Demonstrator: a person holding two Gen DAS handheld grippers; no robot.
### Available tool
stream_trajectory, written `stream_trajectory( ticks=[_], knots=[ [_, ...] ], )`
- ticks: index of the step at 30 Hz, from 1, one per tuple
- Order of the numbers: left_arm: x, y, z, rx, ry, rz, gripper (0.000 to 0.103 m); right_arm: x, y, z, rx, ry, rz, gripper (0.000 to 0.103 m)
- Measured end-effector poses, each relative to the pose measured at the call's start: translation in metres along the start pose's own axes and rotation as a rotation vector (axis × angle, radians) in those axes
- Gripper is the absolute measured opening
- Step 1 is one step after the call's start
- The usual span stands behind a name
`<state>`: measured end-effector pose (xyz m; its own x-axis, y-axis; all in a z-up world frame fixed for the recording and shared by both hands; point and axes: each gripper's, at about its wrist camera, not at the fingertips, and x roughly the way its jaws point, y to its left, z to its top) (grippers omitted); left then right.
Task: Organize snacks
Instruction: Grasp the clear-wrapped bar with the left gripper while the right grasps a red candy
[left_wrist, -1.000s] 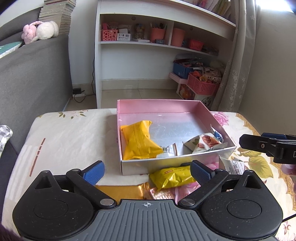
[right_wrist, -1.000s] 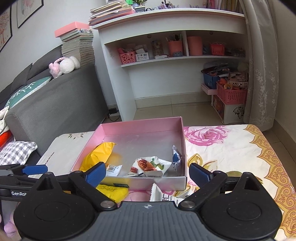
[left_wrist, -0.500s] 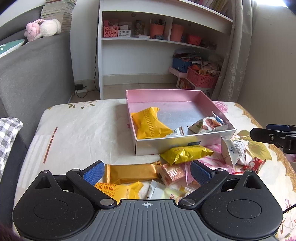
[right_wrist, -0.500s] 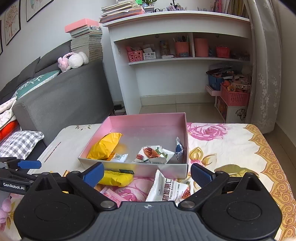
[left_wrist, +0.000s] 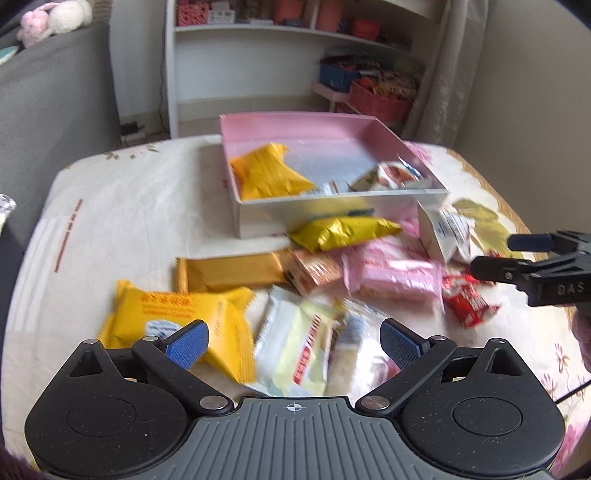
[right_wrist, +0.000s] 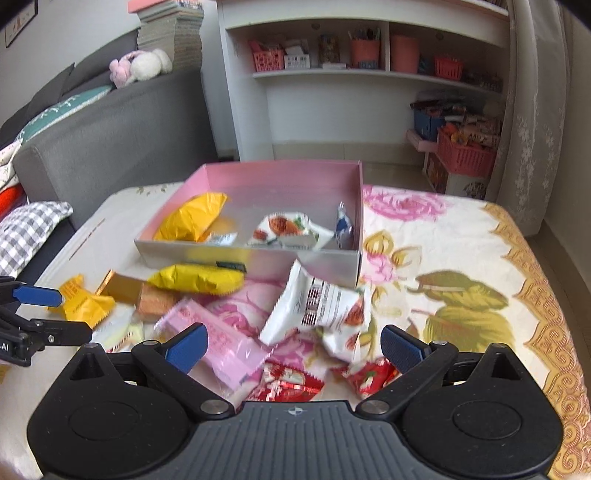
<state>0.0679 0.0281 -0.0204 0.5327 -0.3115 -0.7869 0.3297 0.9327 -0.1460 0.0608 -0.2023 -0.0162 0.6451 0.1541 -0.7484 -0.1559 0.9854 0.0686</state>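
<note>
A pink box sits mid-table holding a yellow packet and a white printed packet. In front of it lies a loose heap of snacks: a yellow pouch, a gold bar, a pink packet, a white packet, red candies and a yellow square packet. My left gripper hangs open over the near packets. My right gripper is open above the pink packet and red candies, holding nothing.
A floral cloth covers the table. A grey sofa stands to the left, with a checked cushion near the table edge. Behind are white shelves with baskets and a curtain at the right.
Both grippers have pulled back and tilted down from the box, so the heap of loose snacks in front of it has come into view. Both stay open.
</note>
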Motion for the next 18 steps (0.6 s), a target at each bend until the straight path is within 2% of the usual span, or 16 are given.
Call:
stream_trajectory(
  ticks=[3, 8, 11, 13, 18],
  knots=[
    [0.003, -0.012, -0.004, 0.035, 0.038, -0.040, 0.100, 0.007, 0.002, -0.006, 0.003, 0.047, 0.006, 0.093],
    [0.003, -0.031, -0.007, 0.102, 0.057, -0.095, 0.097, 0.018, 0.006, -0.010, 0.008, 0.132, -0.010, 0.093],
    [0.006, -0.039, -0.006, 0.131, 0.072, -0.129, 0.085, 0.024, 0.006, -0.012, 0.025, 0.165, -0.002, 0.093],
    [0.009, -0.043, -0.007, 0.144, 0.087, -0.141, 0.070, 0.027, 0.006, -0.013, 0.046, 0.183, 0.001, 0.093],
    [0.020, -0.044, -0.011, 0.158, 0.129, -0.111, 0.055, 0.035, 0.008, -0.016, 0.069, 0.219, 0.008, 0.087]
  ],
)
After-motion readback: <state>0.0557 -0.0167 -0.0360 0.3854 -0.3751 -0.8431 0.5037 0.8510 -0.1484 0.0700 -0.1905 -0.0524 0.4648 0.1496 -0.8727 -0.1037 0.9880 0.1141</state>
